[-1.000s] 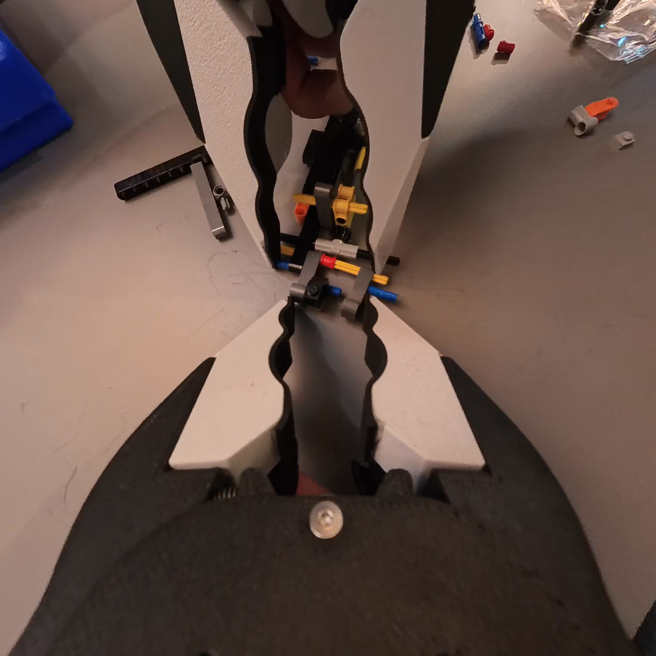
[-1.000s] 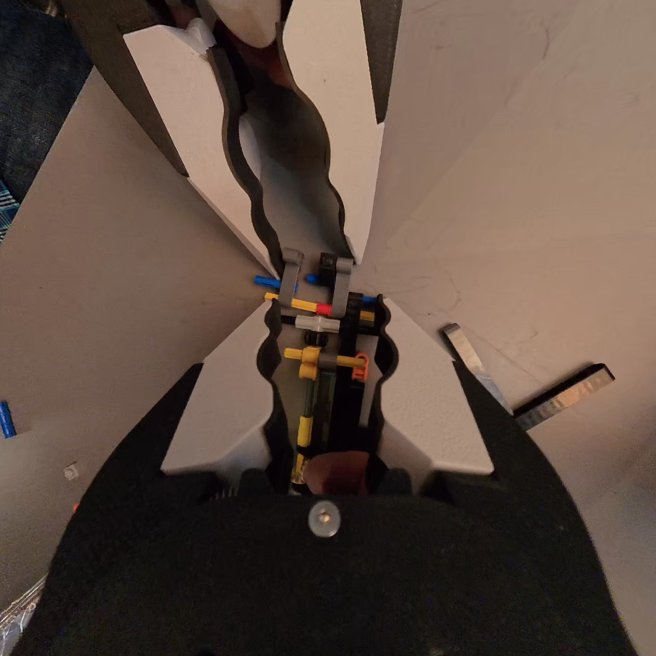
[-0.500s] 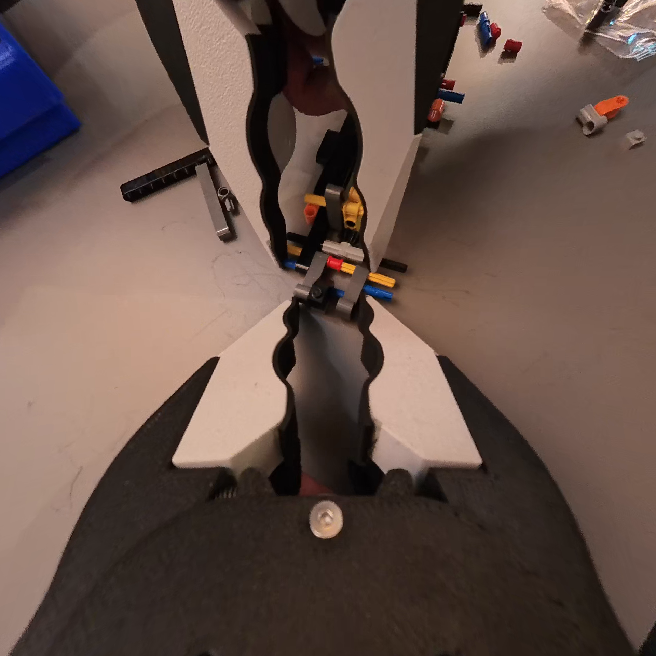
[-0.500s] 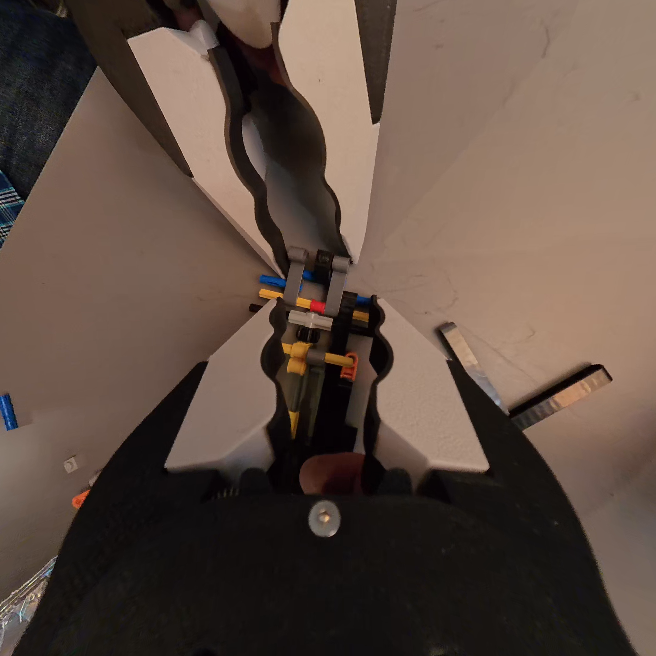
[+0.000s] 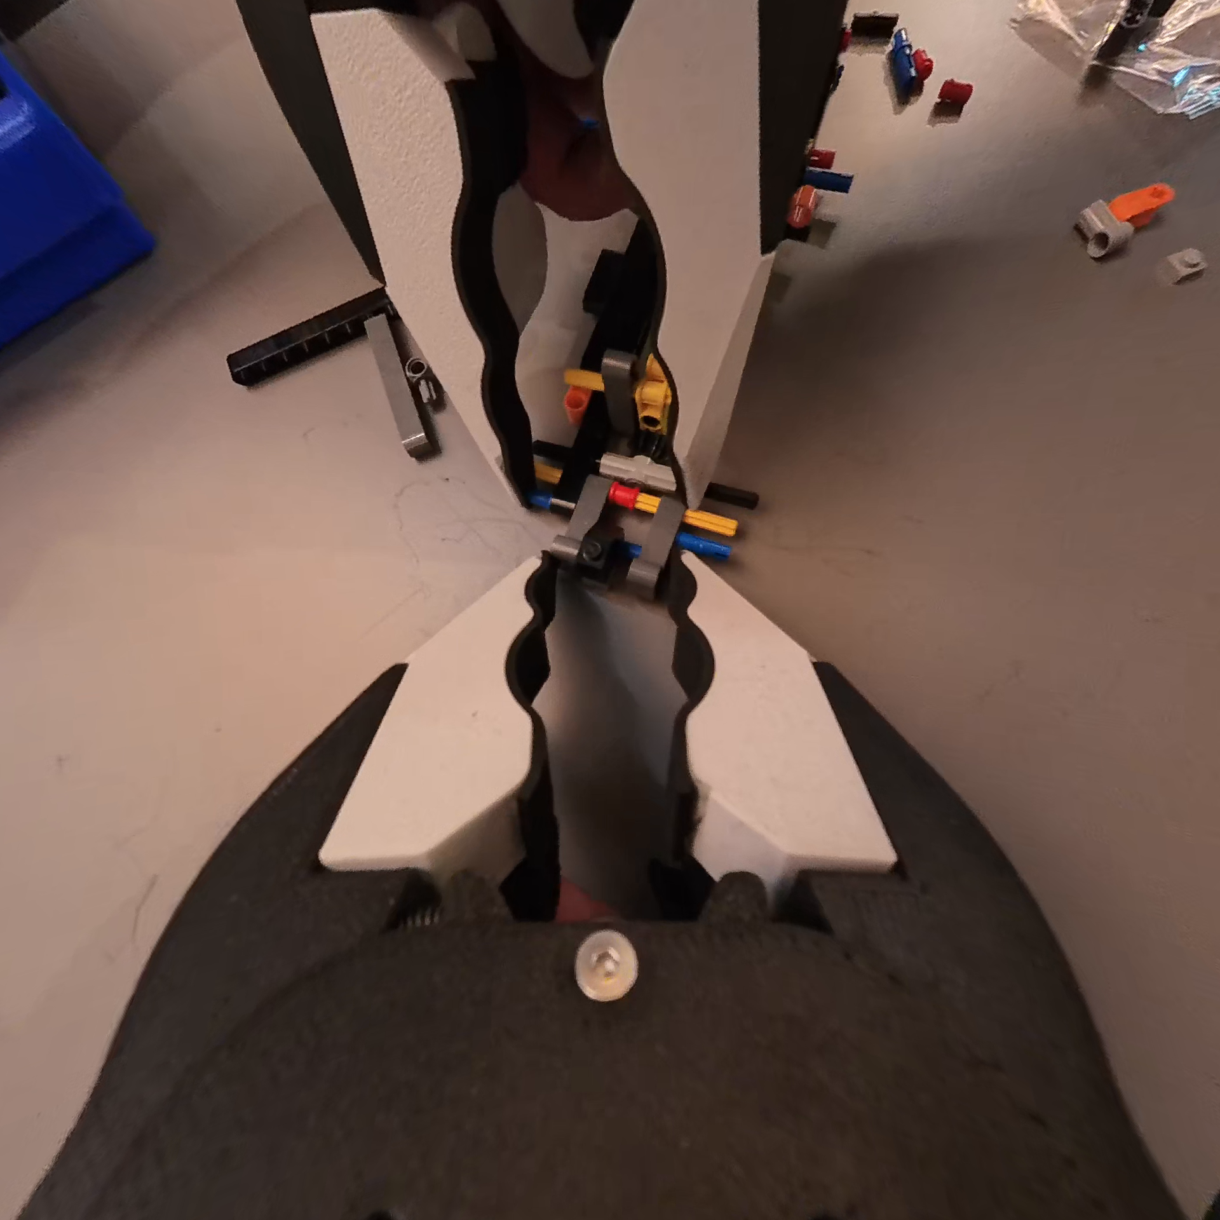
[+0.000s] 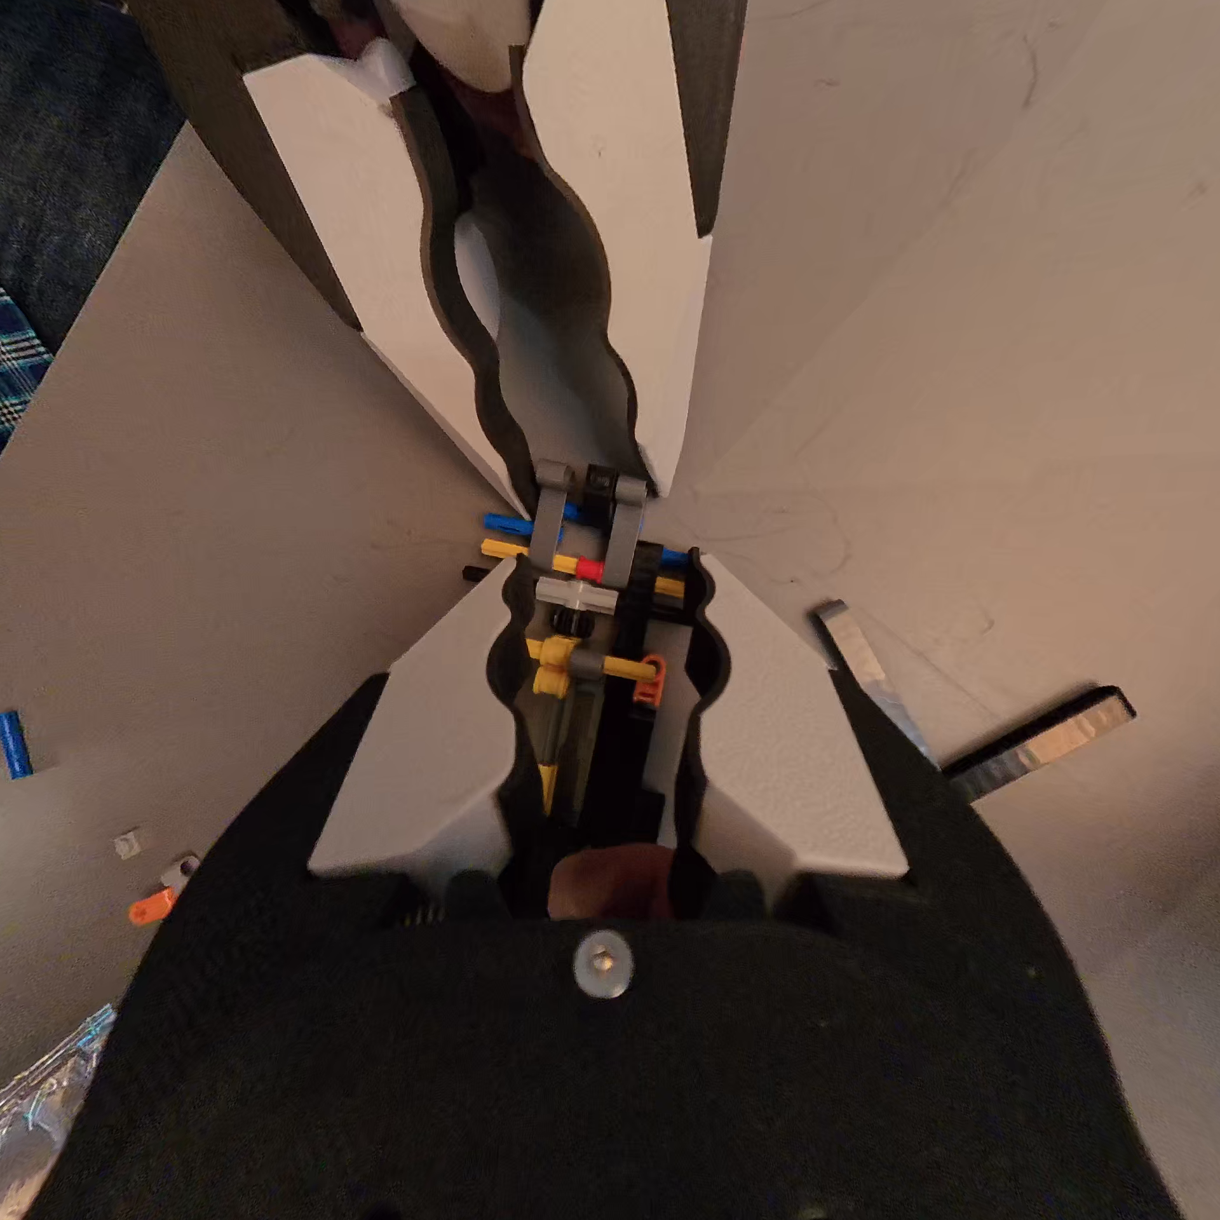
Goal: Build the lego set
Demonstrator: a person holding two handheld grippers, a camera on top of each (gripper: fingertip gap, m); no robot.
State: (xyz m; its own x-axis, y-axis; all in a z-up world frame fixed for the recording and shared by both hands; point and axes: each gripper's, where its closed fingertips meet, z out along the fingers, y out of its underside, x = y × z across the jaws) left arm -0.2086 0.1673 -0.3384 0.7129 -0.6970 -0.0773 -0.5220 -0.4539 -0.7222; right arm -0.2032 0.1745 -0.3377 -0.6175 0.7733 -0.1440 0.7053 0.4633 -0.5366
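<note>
A small Lego Technic assembly [image 5: 634, 465] of black and grey beams, yellow and blue axles and a red bush is held between both grippers above the table. My left gripper [image 5: 610, 581] is shut on its two grey arms [image 5: 584, 521]. My right gripper [image 5: 607, 492] faces it from the far side. In the right wrist view my right gripper [image 6: 604, 561] is shut on the black beam end of the assembly [image 6: 577, 594], which reaches back between its fingers. The left gripper [image 6: 587, 495] clamps the grey arms there. The fingertips of the two grippers nearly touch.
A black beam [image 5: 304, 346] and a grey beam [image 5: 403, 396] lie on the table at the left, also seen in the right wrist view [image 6: 1036, 739]. A blue bin [image 5: 53, 218] stands far left. Loose red and blue pins [image 5: 911, 63], an orange-grey connector [image 5: 1122, 218] and a plastic bag [image 5: 1155, 53] lie right. My left and right fingertips are right by each other. About 15 cm separates my right fingertips from the orange-grey connector [image 5: 1122, 218].
Both grippers keep their hold. The assembly has tilted slightly between the right gripper's fingers. The right gripper has shifted, uncovering several pins behind it in the left wrist view.
</note>
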